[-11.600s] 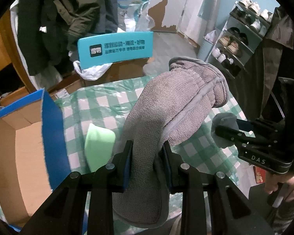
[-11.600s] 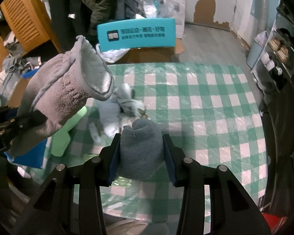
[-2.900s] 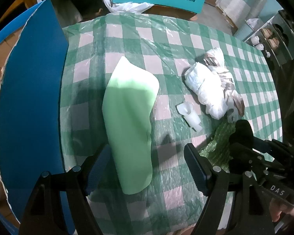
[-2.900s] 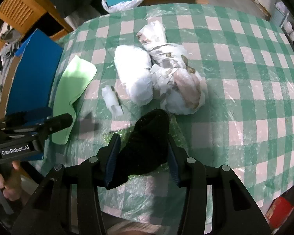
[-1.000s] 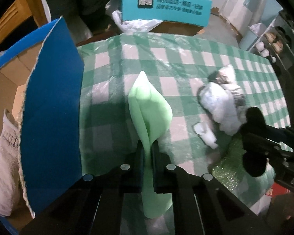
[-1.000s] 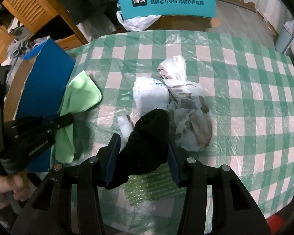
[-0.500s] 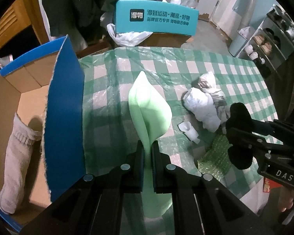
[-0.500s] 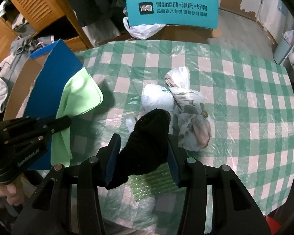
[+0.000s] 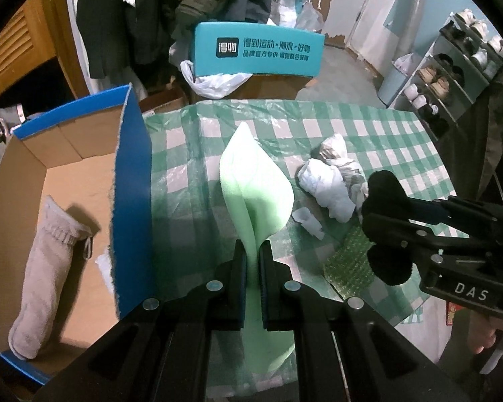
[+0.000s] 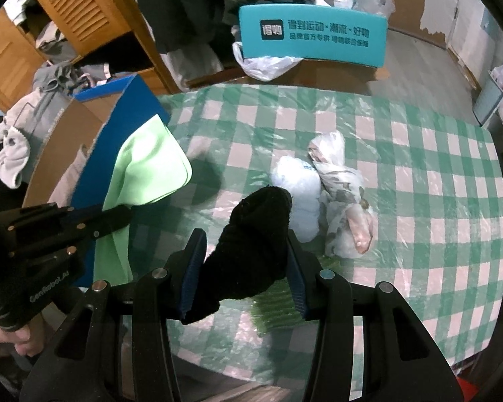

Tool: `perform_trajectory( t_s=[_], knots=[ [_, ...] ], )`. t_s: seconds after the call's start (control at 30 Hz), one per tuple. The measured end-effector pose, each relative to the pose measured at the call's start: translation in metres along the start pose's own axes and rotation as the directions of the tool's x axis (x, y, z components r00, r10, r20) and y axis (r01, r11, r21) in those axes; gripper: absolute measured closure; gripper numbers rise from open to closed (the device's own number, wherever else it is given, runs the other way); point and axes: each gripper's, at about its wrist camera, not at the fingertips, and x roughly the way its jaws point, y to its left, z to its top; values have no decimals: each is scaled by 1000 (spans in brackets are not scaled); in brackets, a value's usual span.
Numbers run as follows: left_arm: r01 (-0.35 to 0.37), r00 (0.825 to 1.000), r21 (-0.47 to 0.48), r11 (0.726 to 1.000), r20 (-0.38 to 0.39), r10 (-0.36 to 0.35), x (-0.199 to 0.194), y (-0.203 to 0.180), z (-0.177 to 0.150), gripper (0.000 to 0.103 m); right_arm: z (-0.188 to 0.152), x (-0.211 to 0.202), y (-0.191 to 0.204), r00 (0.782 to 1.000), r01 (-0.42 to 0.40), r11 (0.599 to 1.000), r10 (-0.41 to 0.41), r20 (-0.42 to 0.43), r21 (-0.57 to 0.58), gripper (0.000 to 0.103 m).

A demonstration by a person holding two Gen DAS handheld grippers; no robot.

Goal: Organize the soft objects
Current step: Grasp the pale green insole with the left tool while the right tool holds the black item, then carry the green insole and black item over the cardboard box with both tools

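The left gripper (image 9: 250, 261) points steeply down over the near edge of the table (image 9: 369, 127), and its jaws are pinched tight on a light green cloth (image 9: 255, 184). The cloth is folded into a cone that rises ahead of the fingertips, with its tail hanging below them toward the table's near edge. From the right wrist view the same cloth (image 10: 147, 164) hangs clear of the checked tablecloth, next to the blue flap of the cardboard box (image 10: 94, 127). A hand (image 10: 3, 336) grips the handle of that tool at the lower left.

The right gripper (image 10: 244, 261) is also tilted steeply down, off to the right of the left one. Its jaws stand partly apart and are clamped on a black sock (image 10: 251, 238), which bulges above the fingertips and sags below them. In the left wrist view the sock (image 9: 385, 207) shows as a dark lump on either side of the gripper's fingers.

The open box (image 9: 67, 174) sits left of the table, and a grey fleece glove (image 9: 47, 268) lies along its floor. On the table, beyond the sock, lies a crumpled white plastic bag (image 10: 338, 197); what it holds is hard to make out. A patch of green bubble wrap (image 9: 348, 264) lies just beside it.
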Motion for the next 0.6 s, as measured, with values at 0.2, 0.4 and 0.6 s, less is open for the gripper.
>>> perform_trajectory(
  t_s=[0.2,0.4,0.6],
  knots=[
    [10,1000,-5,1000,22,-10,-15,7,-2,96,3,-7,14,1000,-15,1000,15,13,-24,57],
    [18,999,-17,1000,47,-17,-30,16,-4,96,7,-12,29,999,-32,998,34,25,-50,57],
    [27,997,-27,999,74,-25,-47,27,-7,96,14,-18,45,997,-67,995,70,34,-68,58]
  ],
)
